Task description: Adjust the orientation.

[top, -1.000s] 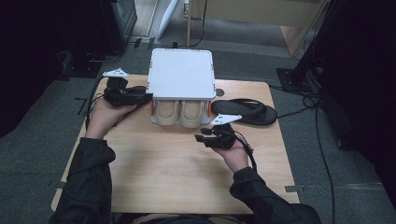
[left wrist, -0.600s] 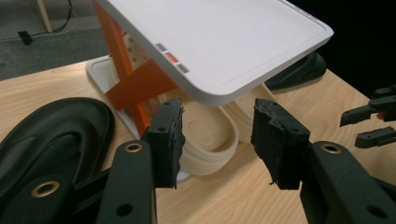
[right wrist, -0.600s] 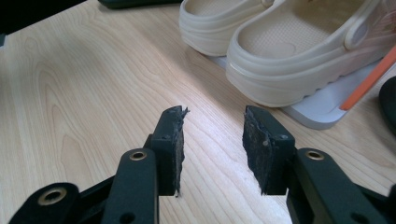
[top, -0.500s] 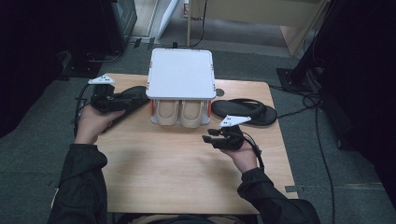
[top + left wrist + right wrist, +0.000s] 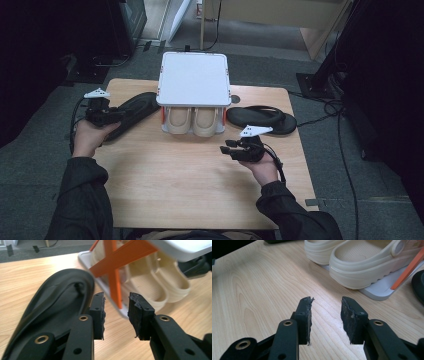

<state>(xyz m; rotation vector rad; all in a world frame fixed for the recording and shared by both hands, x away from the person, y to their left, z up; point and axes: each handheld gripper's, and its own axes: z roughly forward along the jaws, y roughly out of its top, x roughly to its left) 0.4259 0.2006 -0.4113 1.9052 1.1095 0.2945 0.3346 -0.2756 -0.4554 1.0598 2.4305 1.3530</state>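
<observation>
Two slippers: a left black slipper (image 5: 129,112) lies just beside the left side of the white shoe rack (image 5: 194,80), and a right black slipper (image 5: 261,118) lies just beside the rack's right side, both on the table (image 5: 190,185).
Rack contents: a beige pair of clogs (image 5: 192,120) sits under the rack's top, toes toward the person.
Left gripper (image 5: 116,312): jaws have just been closing, with nothing between them; its left jaw stands at the edge of the left black slipper.
Right gripper (image 5: 325,317): jaws apart and empty over bare table, in front of the rack.
Step in hand: judged as letting go of, or regrasping, the left slipper.
Next move: it calls for a clean pinch on that slipper's rim.
Long axis: the left slipper runs slantwise toward the rack; the right one runs sideways away from it.
</observation>
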